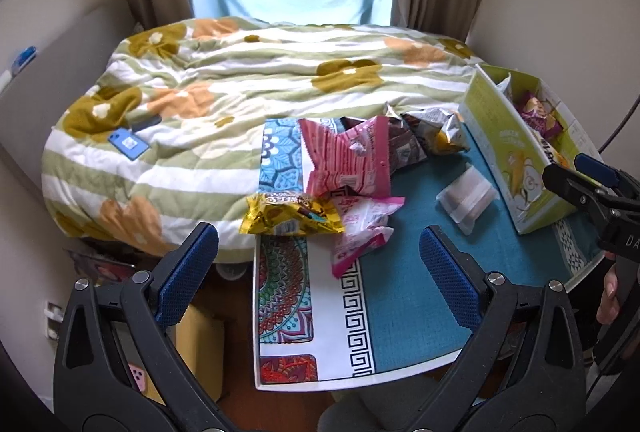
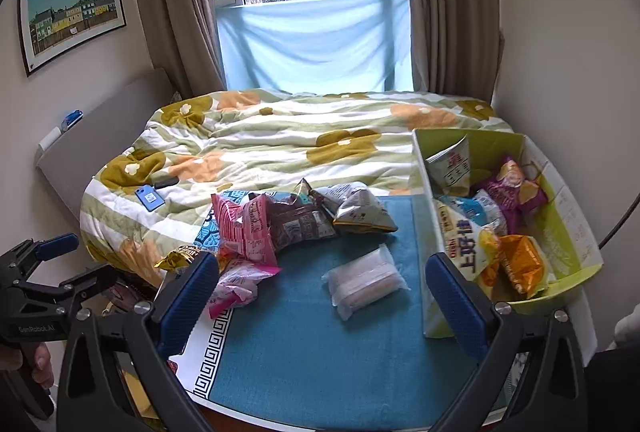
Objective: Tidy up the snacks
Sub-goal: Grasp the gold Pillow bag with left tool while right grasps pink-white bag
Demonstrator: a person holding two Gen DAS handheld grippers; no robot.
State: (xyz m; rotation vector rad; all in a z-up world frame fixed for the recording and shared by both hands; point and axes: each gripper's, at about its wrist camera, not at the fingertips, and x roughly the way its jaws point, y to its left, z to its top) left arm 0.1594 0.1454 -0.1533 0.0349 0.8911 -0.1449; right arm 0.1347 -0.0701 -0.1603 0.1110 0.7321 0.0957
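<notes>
In the left wrist view, the left gripper [image 1: 319,252] hung released and empty above the near part of the counter [image 1: 400,320], its blue pads spread wide. Beyond it lay loose snacks: a yellow pack [image 1: 291,218] at the counter's left edge, touching a small pink pack [image 1: 362,228], with a larger pink pack [image 1: 346,161] behind them. Farther back sat a brown pack [image 1: 404,147] and a silver bag [image 1: 442,131]. A clear pack [image 1: 467,197] lay alone, near the green box [image 1: 508,155] at the right, which held more snacks. The right gripper [image 1: 576,175] showed at the right edge, near the box; I could not tell its state here. A bed [image 1: 240,79] stood behind the counter. In the right wrist view, the right gripper [image 2: 322,296] was likewise released, holding nothing, above the counter [image 2: 320,352]. The clear pack [image 2: 366,282] lay between its pads in the picture, down on the cloth. The box [image 2: 560,228] stood at the right, holding several packs, an orange bag [image 2: 520,264] among them. The left gripper [image 2: 48,252] appeared at the left edge, open.
</notes>
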